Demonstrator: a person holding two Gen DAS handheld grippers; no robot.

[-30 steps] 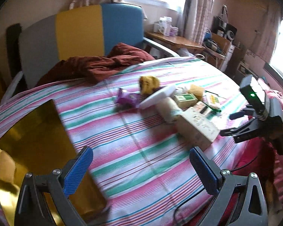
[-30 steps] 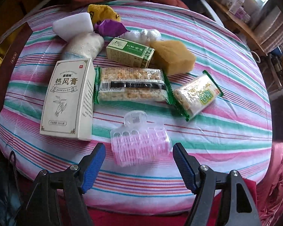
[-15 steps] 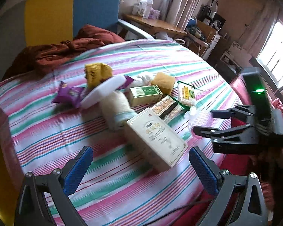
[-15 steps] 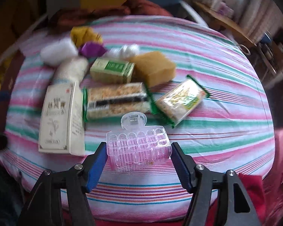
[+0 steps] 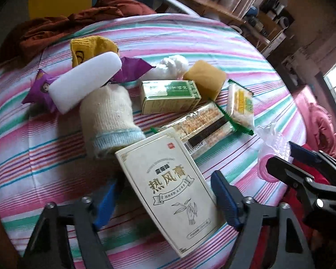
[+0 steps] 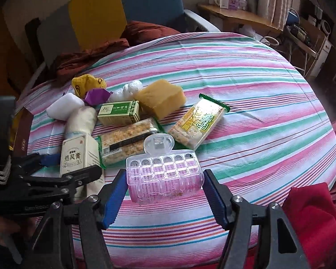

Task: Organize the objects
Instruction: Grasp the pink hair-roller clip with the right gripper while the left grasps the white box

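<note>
Left gripper (image 5: 165, 198) jaws closing around cream box (image 5: 168, 190), box between blue pads, contact uncertain. Box at 6 o'clock on striped bed (image 5: 212, 40), knit roll (image 5: 109, 116) touching at its 11 o'clock. Right gripper (image 6: 164, 191) jaws clamped on pink hair-clip (image 6: 163, 172), raised off bed. Long snack bar (image 6: 127, 141) at clip's 10 o'clock, green-edged snack pack (image 6: 198, 123) at 1 o'clock, yellow sponge (image 6: 160, 97) at 12.
</note>
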